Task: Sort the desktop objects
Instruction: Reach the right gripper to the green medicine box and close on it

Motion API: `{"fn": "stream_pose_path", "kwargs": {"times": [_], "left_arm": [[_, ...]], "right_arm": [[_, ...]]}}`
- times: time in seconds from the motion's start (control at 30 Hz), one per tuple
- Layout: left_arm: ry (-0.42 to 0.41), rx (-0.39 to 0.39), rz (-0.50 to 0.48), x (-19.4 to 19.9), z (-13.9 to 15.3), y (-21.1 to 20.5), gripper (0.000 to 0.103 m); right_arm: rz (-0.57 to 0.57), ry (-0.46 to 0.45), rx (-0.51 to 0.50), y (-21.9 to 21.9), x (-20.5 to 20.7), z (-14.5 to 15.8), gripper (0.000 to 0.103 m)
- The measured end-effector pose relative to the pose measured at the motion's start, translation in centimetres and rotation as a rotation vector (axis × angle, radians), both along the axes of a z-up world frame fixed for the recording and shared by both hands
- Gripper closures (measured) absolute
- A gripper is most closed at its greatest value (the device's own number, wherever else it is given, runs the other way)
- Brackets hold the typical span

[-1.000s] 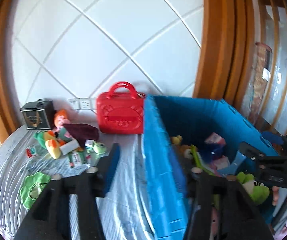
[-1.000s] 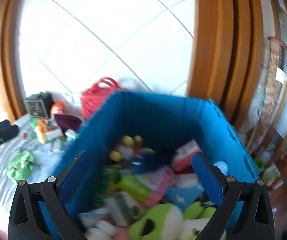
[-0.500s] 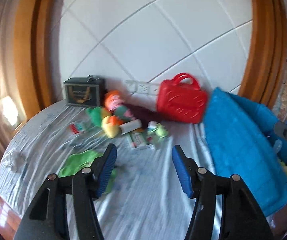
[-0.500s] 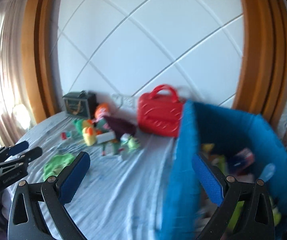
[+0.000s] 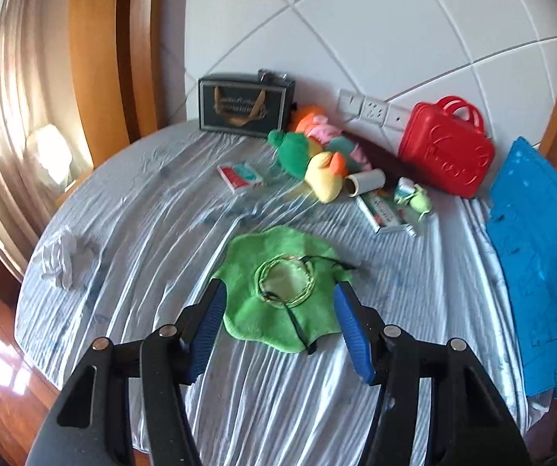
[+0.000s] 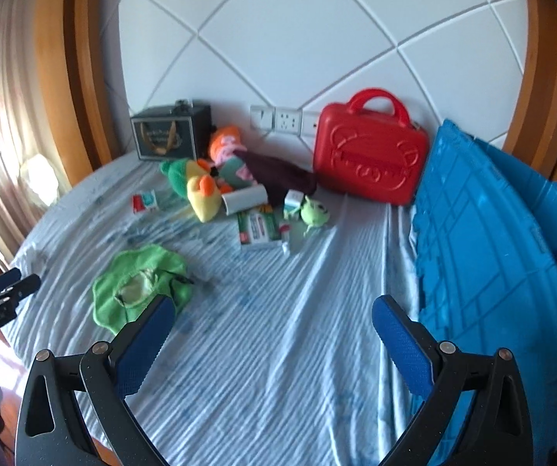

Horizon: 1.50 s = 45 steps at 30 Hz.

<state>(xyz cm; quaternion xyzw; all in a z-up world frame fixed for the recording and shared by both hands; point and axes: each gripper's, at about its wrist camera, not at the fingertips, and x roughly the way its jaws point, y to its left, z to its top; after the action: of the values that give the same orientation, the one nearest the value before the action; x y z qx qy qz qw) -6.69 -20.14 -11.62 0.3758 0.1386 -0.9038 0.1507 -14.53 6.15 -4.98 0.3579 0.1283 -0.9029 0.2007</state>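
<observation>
Left tool (image 5: pixel 278 312) is spread wide with nothing between its blue pads (image 5: pixel 208 324). It hangs over the near part of the tabletop (image 5: pixel 131 209), which is covered in a wrinkled, striped pale-blue cloth. Framed between its fingers lies the green fabric piece (image 5: pixel 278 295), flat on the cloth, with a coiled thin cord and a dark strap on top of it.

Right tool (image 6: pixel 274 339) is likewise wide open and empty, poised above bare cloth nearer the middle. The green fabric piece (image 6: pixel 138 283) sits just beyond its left finger; the blue crate (image 6: pixel 484 248) stands just beside its right finger, its wall tilted.

Toward the wall:
- A red case (image 6: pixel 369 153) with a handle, upright, touching the crate's far corner.
- A dark box (image 6: pixel 169 136) with a gold emblem, at the left of the wall.
- Between them, a heap of plush toys (image 6: pixel 197 186) in green, yellow, orange and pink, with a dark maroon cloth (image 6: pixel 278 174) against it.
- A white roll (image 6: pixel 245 198) on its side, a flat green-and-red packet (image 6: pixel 259 227), and a small green plush (image 6: pixel 313 211) just in front of the heap.
- A small red-and-white packet (image 6: pixel 144 202), apart to the left.

A crumpled white tissue (image 5: pixel 61 256) lies near the tabletop's left edge.
</observation>
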Motion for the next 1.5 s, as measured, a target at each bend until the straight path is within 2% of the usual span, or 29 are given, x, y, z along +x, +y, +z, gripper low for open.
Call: {"fn": "stream_pose_path", "kwargs": {"times": [0.2,0.4,0.57,0.73,0.77,0.83,0.9,0.97,1.0,1.1,1.2,1.33,1.43,1.5], "left_arm": [[-0.122,0.047,0.029,-3.7,-5.5,-1.8,0.046],[-0.229,0.137,0.111,-7.7,-11.3,-4.6,0.046],[-0.280,0.148,0.152,-10.4,-15.0,-6.0,0.046],[-0.358,0.145,0.137,-13.3,-18.1,-6.2,0.046],[-0.367,0.150,0.138,-13.7,-18.6,-6.3,0.041],[-0.359,0.132,0.133,-14.6,-18.9,-6.1,0.023],[-0.377,0.073,0.107,-16.1,-19.4,-5.4,0.014],[-0.348,0.022,0.081,-17.5,-19.4,-5.2,0.012],[-0.334,0.023,0.082,-18.1,-19.4,-5.4,0.018],[-0.313,0.014,0.057,-19.7,-18.7,-5.6,0.052],[-0.319,-0.011,0.019,-20.5,-18.5,-5.3,0.059],[-0.300,0.038,0.040,-20.3,-18.3,-6.4,0.070],[-0.289,0.092,0.061,-20.8,-18.4,-7.5,0.072],[-0.293,0.082,0.053,-21.1,-18.4,-7.3,0.072]], "right_arm": [[0.045,-0.074,0.027,-1.8,-5.4,-5.2,0.000],[0.073,-0.230,0.031,-4.2,-12.5,-11.7,0.000],[0.058,-0.349,0.049,-5.5,-17.4,-16.9,0.000],[0.057,-0.383,0.049,-6.3,-19.9,-19.6,0.000],[0.060,-0.381,0.059,-6.5,-20.2,-19.8,0.000],[0.076,-0.368,0.071,-7.0,-20.7,-20.2,0.000],[0.082,-0.364,0.069,-7.3,-21.2,-20.4,0.000],[0.086,-0.356,0.052,-7.9,-21.9,-20.5,0.000],[0.085,-0.352,0.045,-8.3,-22.3,-20.6,0.000],[0.096,-0.336,0.038,-9.9,-24.0,-20.9,0.000],[0.105,-0.328,0.055,-12.0,-26.2,-21.8,0.000],[0.100,-0.348,0.106,-14.0,-28.5,-23.4,0.000],[0.095,-0.356,0.156,-15.3,-29.6,-24.6,0.000],[0.091,-0.379,0.186,-15.8,-30.1,-25.5,0.001]]}}
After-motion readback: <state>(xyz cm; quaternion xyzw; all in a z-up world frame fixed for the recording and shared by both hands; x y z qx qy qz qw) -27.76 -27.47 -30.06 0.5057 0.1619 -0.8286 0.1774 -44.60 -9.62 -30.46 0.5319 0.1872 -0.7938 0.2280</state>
